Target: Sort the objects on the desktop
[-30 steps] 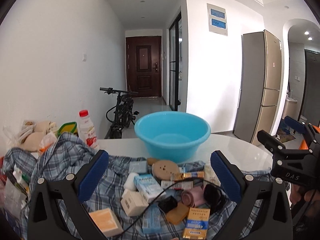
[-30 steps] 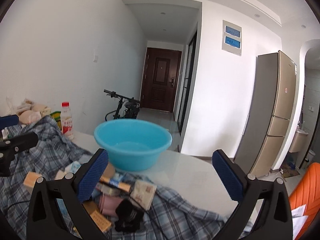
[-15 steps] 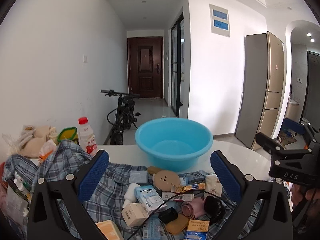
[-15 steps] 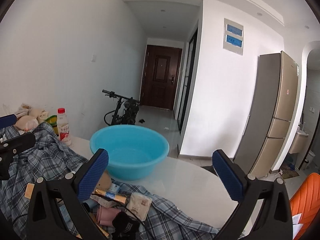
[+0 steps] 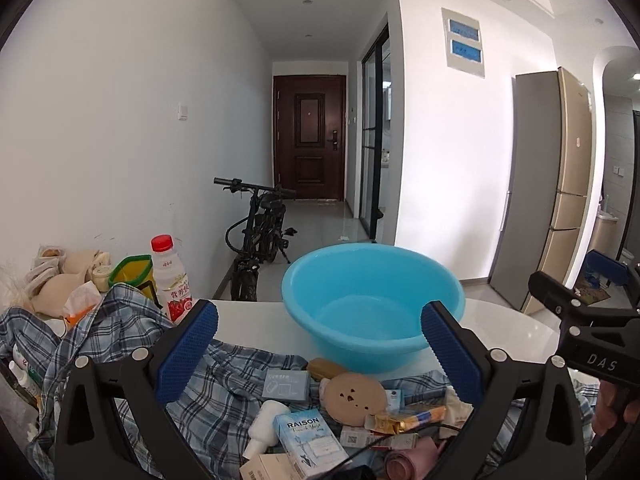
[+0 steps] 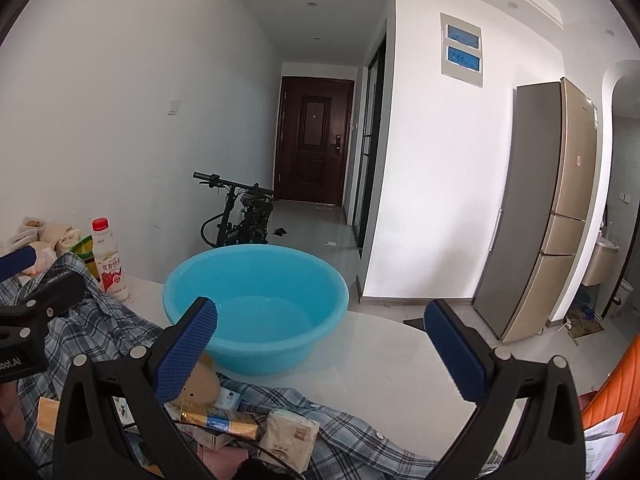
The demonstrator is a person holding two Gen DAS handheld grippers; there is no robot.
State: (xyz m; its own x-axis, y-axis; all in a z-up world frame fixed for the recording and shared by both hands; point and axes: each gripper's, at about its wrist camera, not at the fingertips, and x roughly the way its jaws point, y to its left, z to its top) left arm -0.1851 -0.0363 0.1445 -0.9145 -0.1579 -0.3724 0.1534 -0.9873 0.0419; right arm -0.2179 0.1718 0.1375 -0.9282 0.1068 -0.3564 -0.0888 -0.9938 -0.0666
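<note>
A pile of small things lies on a blue plaid shirt (image 5: 120, 332): a RAISON box (image 5: 310, 446), a round tan disc (image 5: 354, 392), a grey-blue box (image 5: 286, 383), a gold stick pack (image 5: 408, 418) and a tissue pack (image 6: 290, 438). An empty light-blue basin (image 5: 372, 312) stands behind them; it also shows in the right wrist view (image 6: 256, 304). My left gripper (image 5: 318, 348) is open and empty, above the pile. My right gripper (image 6: 320, 354) is open and empty, above the table to the right of the pile.
A red-capped drink bottle (image 5: 170, 280) stands at the back left beside a green-yellow bag (image 5: 132, 276) and bags of bread (image 5: 60, 276). The white table (image 6: 400, 372) carries it all. An orange chair (image 6: 612, 400) is at the right; a bicycle (image 5: 260, 236) stands beyond.
Both grippers have risen and tilted up; the pile has dropped lower in both views and more of the basin's inside shows. Both stay open.
</note>
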